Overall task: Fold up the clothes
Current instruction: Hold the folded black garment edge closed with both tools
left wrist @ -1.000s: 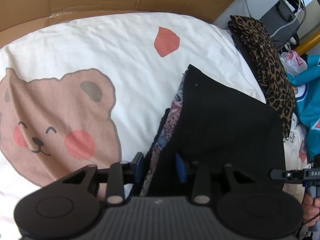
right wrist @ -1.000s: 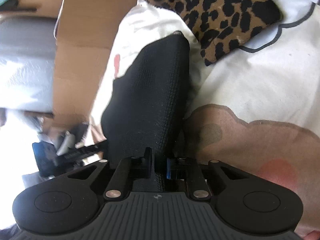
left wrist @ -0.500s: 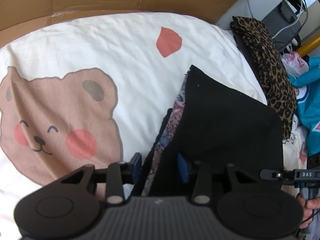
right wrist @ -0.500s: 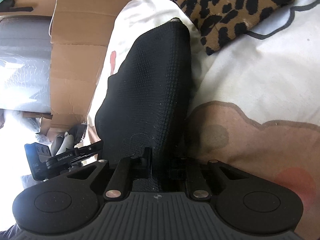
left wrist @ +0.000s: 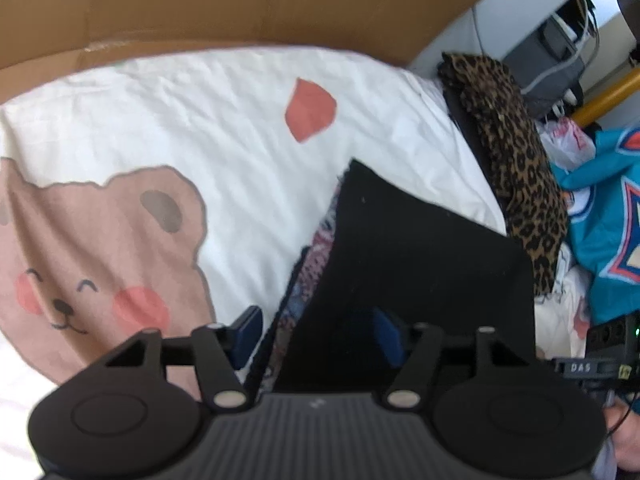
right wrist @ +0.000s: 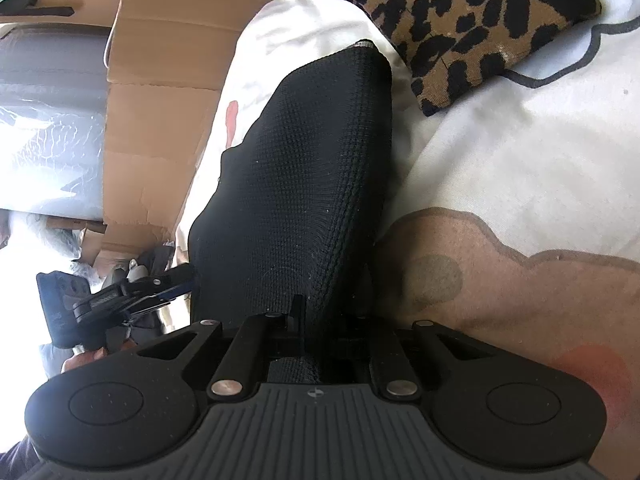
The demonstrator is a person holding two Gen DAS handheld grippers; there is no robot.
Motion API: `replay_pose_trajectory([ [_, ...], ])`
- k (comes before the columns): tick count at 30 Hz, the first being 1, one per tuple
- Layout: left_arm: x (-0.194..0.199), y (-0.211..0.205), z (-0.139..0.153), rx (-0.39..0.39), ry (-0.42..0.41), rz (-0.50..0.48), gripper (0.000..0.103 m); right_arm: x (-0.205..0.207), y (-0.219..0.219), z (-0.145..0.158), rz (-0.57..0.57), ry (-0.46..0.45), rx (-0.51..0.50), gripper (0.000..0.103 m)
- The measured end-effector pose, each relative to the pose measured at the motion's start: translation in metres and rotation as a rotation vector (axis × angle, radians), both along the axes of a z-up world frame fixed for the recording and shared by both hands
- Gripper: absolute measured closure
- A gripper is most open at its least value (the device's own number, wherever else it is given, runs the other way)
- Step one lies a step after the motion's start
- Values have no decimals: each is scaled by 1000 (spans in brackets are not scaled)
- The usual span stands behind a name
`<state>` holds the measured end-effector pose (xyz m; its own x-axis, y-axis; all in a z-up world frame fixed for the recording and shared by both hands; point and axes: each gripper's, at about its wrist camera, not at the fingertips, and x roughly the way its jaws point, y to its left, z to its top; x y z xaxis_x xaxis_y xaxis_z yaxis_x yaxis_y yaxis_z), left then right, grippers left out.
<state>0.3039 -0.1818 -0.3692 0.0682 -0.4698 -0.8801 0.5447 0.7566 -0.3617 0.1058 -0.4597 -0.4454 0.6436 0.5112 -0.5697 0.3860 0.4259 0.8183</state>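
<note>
We're on a bed w/ a white bear-print sheet (left wrist: 224, 128), folding a black knit garment (left wrist: 408, 280) w/ a patterned lining showing along its edge. Landmark: the brown bear face (left wrist: 92, 264) printed on the sheet. The garment lies just right of the bear face in the left wrist view, folded flat-ish, its far corner pointing toward the cardboard sheet (left wrist: 240, 4) beyond the bed.

What's just changed: the left tongs (left wrist: 316, 332) have just been opening. A sec ago the blue pads sat close on the garment's near edge; now they stand spread, fabric btwn them but neither pad pressing on it. So the left side is let go, and that corner looks laid down.

The right tongs (right wrist: 320, 320) are nearly pressed together, pinching the near end of the black knit, which rises away from them like a ridge. Grip tightened a bit, no release yet.

Meaning for the task, as we judge it: this fold is being set down, left first. Right prob. releases next, then smoothing.

A folded leopard-print cloth (left wrist: 512, 160) sits well beyond the garment, away from the bear; a teal jersey (left wrist: 600, 232) lies past that.
</note>
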Motion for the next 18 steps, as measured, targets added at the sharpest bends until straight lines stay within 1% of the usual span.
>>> replay_pose_trajectory([
  [3, -1, -3, -9, 20, 6, -20, 39, -2, -1, 2, 0, -5, -6, 96],
  [7, -3, -6, -15, 24, 4, -50, 38, -5, -4, 7, -2, -16, -9, 96],
  [15, -6, -11, -15, 24, 1, -70, 44, -7, -9, 22, -25, -43, -17, 96],
  [18, -7, -14, -15, 12, 16, -72, 46, -8, -15, 28, -38, -52, -23, 96],
])
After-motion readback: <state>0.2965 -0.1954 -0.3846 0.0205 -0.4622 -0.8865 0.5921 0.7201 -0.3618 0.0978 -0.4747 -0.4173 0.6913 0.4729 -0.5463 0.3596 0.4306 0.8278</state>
